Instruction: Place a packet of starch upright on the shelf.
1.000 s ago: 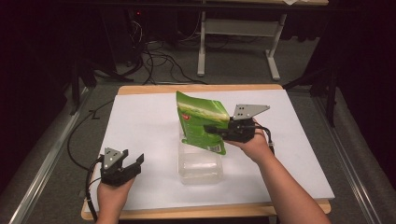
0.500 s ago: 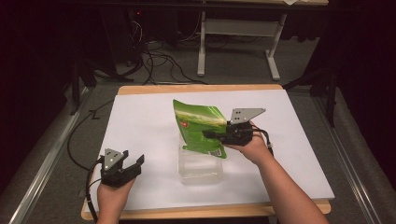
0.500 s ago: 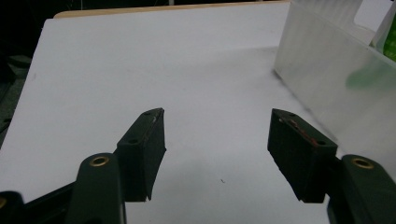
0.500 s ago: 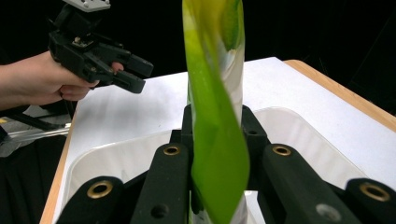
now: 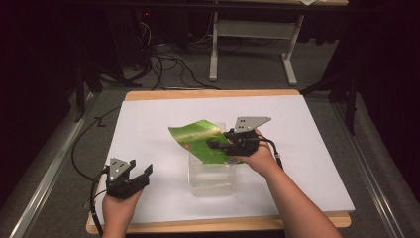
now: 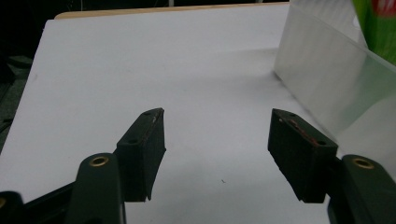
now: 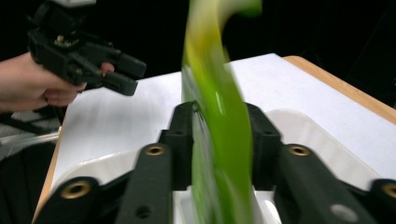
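While the high view looks down on the white surface (image 5: pixel 148 129), the right tongs (image 5: pixel 214 144) pinch a green packet (image 5: pixel 198 141) and hold it tilted over the far part of a clear plastic container (image 5: pixel 210 178) that stands near the middle; I judge the step in hand is bringing the packet into this container. The left tongs (image 5: pixel 141 174) rest at the near left, well apart from the container, with the jaws spread and holding nothing. From the left gripper view, the spread left tongs (image 6: pixel 217 140) point over bare surface, and the container wall (image 6: pixel 322 88) stands just to the right, with a bit of green packet (image 6: pixel 380 28) above it. From the right gripper view, the right tongs (image 7: pixel 219 140) are pressed on the blurred packet (image 7: pixel 219 116), above the container rim (image 7: pixel 303 126). The next move calls for lowering the packet inside the walls before releasing. Compared with a second ago, the packet has tipped lower toward the left and now leans more flat over the container.
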Demonstrator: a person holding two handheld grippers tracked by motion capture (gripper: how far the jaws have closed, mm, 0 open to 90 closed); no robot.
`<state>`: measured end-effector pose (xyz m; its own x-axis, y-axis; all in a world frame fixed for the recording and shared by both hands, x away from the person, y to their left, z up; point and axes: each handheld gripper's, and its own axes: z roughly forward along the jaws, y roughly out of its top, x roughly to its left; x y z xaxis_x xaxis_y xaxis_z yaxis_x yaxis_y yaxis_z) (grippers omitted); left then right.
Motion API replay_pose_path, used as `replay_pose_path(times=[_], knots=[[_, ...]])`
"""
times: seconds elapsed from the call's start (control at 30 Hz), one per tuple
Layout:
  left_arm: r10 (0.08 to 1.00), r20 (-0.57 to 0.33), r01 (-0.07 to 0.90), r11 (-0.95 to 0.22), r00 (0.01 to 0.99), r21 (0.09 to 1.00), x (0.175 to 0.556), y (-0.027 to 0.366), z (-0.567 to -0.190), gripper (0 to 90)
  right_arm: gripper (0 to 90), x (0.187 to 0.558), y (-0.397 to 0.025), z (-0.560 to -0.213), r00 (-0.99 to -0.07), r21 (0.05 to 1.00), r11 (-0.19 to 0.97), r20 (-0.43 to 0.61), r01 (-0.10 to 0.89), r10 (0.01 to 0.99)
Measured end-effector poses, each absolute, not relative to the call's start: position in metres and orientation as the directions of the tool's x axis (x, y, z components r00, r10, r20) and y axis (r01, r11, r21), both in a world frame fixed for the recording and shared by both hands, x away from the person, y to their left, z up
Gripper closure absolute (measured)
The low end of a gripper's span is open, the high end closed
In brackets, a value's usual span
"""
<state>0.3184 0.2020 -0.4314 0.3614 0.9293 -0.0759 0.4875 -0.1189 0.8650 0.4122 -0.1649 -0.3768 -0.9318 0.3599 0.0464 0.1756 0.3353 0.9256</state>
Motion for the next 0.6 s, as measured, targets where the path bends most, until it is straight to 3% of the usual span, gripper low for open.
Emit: replay_pose_path(times=[0.17, 0.6], knots=[[0.928, -0.074, 0.488, -0.123, 0.365, 0.864, 0.318, 0.2, -0.431, 37.2, 56.4, 0.408, -0.173, -0.37, -0.912, 0.943, 0.276, 0.06, 0.185, 0.406], [0.916, -0.066, 0.481, -0.145, 0.396, 0.865, 0.318, 0.191, -0.431, 37.2, 51.4, 0.389, -0.199, -0.375, -0.862, 0.936, 0.278, 0.047, 0.214, 0.505]])
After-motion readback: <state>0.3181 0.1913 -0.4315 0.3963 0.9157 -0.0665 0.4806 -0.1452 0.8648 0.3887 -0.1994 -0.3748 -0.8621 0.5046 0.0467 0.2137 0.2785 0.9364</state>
